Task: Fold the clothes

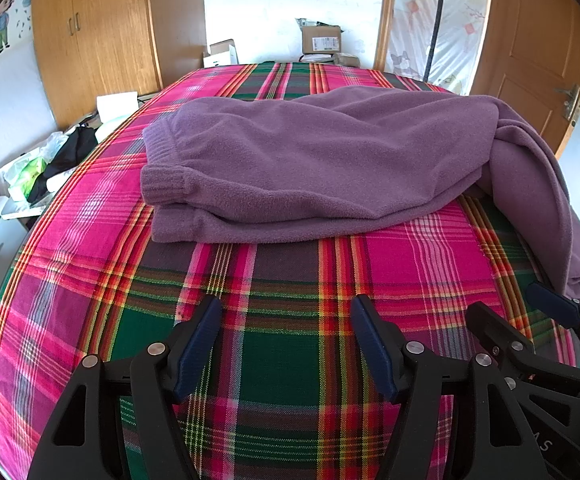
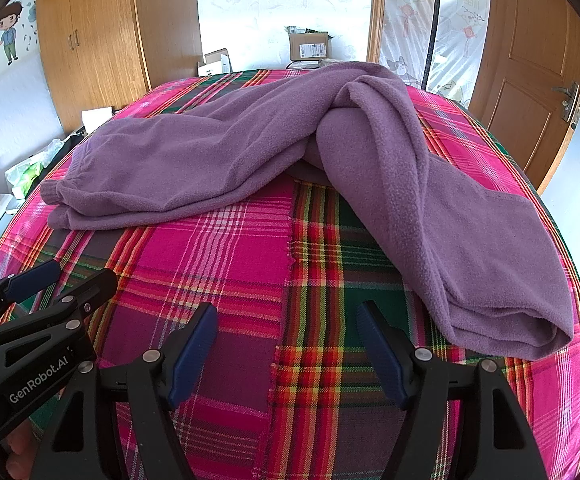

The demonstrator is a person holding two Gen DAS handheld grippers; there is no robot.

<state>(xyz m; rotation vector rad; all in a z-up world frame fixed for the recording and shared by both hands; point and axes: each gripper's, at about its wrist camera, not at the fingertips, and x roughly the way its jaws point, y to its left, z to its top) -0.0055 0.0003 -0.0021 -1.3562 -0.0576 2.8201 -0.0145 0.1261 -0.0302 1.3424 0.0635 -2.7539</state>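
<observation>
Lying across the plaid bed (image 1: 274,344), the purple pants (image 1: 310,168) bend in a V: one stretch runs leftward to its ribbed cuffs (image 1: 166,184), and the other stretch (image 2: 470,248) runs from the bend at the far right back toward me, ending in an open edge near the bed's right side. Both my grippers hover low over bare plaid on the near side of the pants, touching no cloth. My left gripper (image 1: 286,344) has its fingers spread wide, with the cuff end ahead and slightly left. My right gripper (image 2: 286,348) is spread wide too, with the near stretch just ahead to its right. Both point toward the far wall, side by side, the left one tilted as seen from the right.
</observation>
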